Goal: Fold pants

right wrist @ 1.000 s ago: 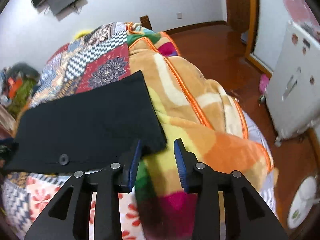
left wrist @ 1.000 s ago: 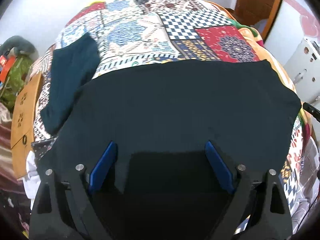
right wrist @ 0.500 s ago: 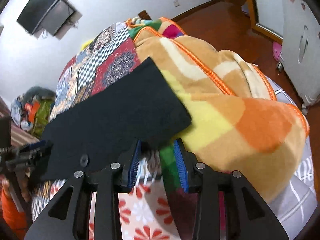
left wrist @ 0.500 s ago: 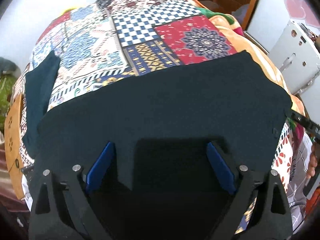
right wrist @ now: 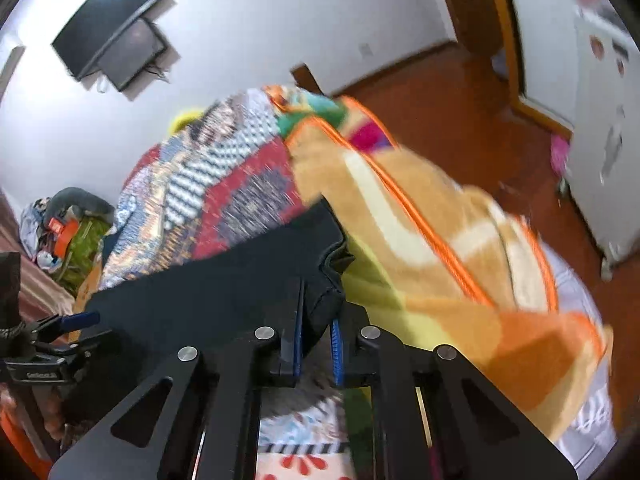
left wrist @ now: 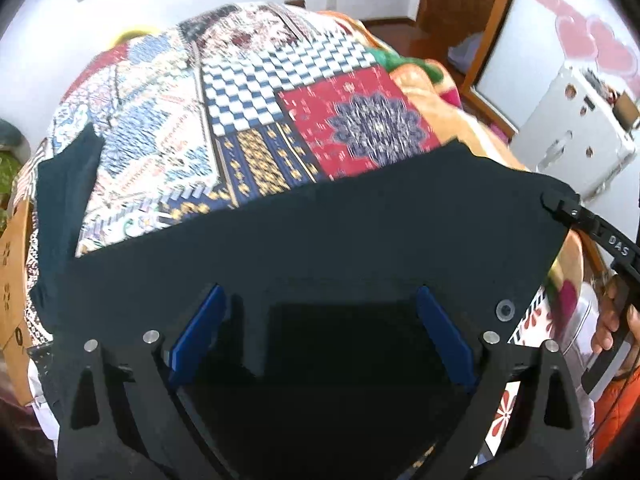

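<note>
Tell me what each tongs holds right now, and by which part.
Right tongs: shut on the black pants, at their corner by the orange blanket. Left tongs: open over the pants, holding nothing.

One pair of dark pants [left wrist: 360, 232] lies across the middle of the left wrist frame, with one round button [left wrist: 505, 310] at lower right. One patchwork quilt [left wrist: 248, 112] fills the upper centre, and one orange blanket [right wrist: 420, 232] spreads over the right half of the right wrist frame. Two grippers show: the left gripper [left wrist: 320, 334] at bottom centre, the right gripper [right wrist: 317, 334] at bottom centre of its own view. One wall screen [right wrist: 112, 46] hangs at upper left, and one white cabinet [left wrist: 576, 136] stands at right.
</note>
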The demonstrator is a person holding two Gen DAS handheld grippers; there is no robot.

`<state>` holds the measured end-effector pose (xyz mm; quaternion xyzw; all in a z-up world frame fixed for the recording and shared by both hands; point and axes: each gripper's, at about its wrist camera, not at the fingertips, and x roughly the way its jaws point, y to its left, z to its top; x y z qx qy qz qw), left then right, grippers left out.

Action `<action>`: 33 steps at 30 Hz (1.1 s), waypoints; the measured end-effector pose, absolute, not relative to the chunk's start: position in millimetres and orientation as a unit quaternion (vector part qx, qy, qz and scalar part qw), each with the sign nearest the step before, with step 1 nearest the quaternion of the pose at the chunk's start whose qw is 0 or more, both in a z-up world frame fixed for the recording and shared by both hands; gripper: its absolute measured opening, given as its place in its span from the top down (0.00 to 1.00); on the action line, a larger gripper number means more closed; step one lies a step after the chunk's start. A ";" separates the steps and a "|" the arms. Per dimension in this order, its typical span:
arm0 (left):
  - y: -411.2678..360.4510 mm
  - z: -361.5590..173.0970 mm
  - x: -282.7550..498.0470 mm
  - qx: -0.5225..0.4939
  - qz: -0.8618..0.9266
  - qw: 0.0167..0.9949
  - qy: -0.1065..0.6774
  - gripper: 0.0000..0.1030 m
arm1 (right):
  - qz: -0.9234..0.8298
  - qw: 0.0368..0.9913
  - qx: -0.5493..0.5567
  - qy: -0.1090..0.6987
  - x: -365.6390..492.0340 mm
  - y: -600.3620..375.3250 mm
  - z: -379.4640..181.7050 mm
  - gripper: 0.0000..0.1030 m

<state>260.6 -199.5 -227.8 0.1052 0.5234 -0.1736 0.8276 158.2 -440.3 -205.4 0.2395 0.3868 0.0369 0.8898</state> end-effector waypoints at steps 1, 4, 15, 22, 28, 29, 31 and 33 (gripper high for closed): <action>-194.5 -220.5 259.8 0.100 -0.171 0.833 0.517 0.06 | 0.041 0.893 0.238 0.379 159.6 -438.0 -198.3 0.91; -176.9 -197.5 254.5 0.090 -0.163 0.850 0.493 0.06 | 0.061 0.907 0.225 0.351 160.8 -427.1 -170.3 0.91; -86.7 -134.0 229.0 0.042 -0.120 0.897 0.424 0.06 | 0.175 0.928 0.178 0.276 173.4 -348.1 -77.2 0.91; -17.7 -119.2 203.8 0.020 -0.069 0.919 0.388 0.05 | 0.255 0.922 0.127 0.262 177.0 -268.2 -50.0 0.91; 40.7 -120.4 182.7 -0.009 -0.020 0.927 0.375 0.03 | 0.327 0.891 0.083 0.304 173.4 -189.7 -75.2 0.91; 48.3 -123.3 180.7 -0.014 -0.014 0.925 0.379 0.03 | 0.339 0.882 0.077 0.317 172.3 -178.2 -85.0 0.91; 63.3 -132.9 178.0 -0.023 -0.001 0.920 0.392 0.03 | 0.359 0.861 0.057 0.356 168.8 -151.2 -110.1 0.91; 72.9 -142.5 176.2 -0.029 0.008 0.914 0.405 0.03 | 0.376 0.840 0.037 0.390 162.7 -130.9 -136.7 0.91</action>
